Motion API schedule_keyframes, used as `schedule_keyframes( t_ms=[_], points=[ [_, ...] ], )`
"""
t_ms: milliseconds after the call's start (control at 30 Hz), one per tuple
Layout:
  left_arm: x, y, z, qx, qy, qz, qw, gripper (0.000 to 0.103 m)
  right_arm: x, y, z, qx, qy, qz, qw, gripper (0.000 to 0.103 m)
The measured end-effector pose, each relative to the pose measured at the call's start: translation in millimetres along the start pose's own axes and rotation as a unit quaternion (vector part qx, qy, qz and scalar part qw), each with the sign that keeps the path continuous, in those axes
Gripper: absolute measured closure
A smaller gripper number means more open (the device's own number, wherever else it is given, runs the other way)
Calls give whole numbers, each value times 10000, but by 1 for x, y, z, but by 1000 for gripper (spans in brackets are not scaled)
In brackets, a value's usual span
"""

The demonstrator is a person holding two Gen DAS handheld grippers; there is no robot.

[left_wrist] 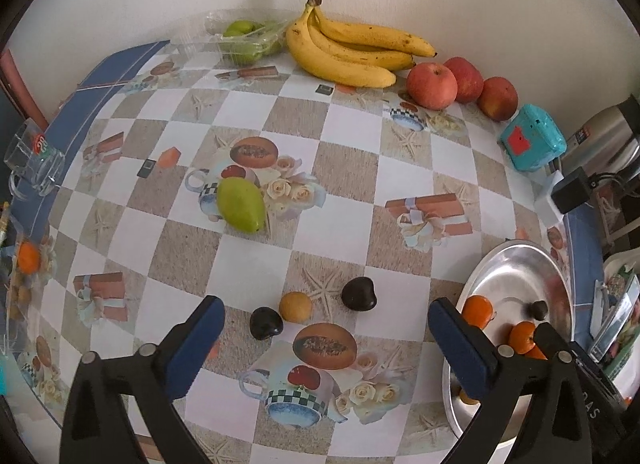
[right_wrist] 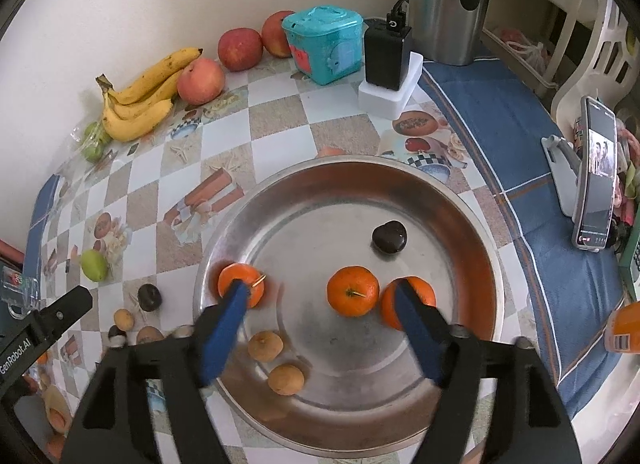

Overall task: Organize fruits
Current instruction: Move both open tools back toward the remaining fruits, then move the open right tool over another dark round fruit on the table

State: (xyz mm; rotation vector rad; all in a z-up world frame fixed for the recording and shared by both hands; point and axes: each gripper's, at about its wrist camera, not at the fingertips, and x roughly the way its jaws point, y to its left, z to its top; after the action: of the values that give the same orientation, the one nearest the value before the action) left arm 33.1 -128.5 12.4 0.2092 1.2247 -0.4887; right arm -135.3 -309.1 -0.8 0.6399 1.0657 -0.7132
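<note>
- Left hand-held gripper (left_wrist: 324,340) hangs wide open and empty over two dark plums (left_wrist: 358,293) and a small tan fruit (left_wrist: 295,306) on the bench (left_wrist: 348,167).
- Right hand-held gripper (right_wrist: 320,320) gapes empty above the steel tray (right_wrist: 472,199) holding mandarins (right_wrist: 353,291).
- Plums look light, smooth and easily bruised; pinch gently across the middle.

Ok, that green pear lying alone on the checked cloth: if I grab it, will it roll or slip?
The green pear lies on its side, so a nudge would probably roll it in a curve rather than straight. Its skin looks smooth, so the pads may slide towards the narrow end; gripping the wider belly seems safer. The left gripper stands open, with room to spare.
</note>
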Motion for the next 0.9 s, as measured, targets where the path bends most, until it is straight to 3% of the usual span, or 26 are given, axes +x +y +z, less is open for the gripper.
schedule_keyframes(
  t_ms=[367,467,900],
  points=[
    [2,2,0,-10,42,9,10000,0,-2,2,1,-106,-169,-20,9998,18],
    [1,2,0,10,70,-48,10000,0,-3,3,1,-111,-220,-11,9997,5],
    [-7,11,7,274,-103,157,9994,0,-1,9,-2,-227,-252,-120,9994,5]
  ],
)
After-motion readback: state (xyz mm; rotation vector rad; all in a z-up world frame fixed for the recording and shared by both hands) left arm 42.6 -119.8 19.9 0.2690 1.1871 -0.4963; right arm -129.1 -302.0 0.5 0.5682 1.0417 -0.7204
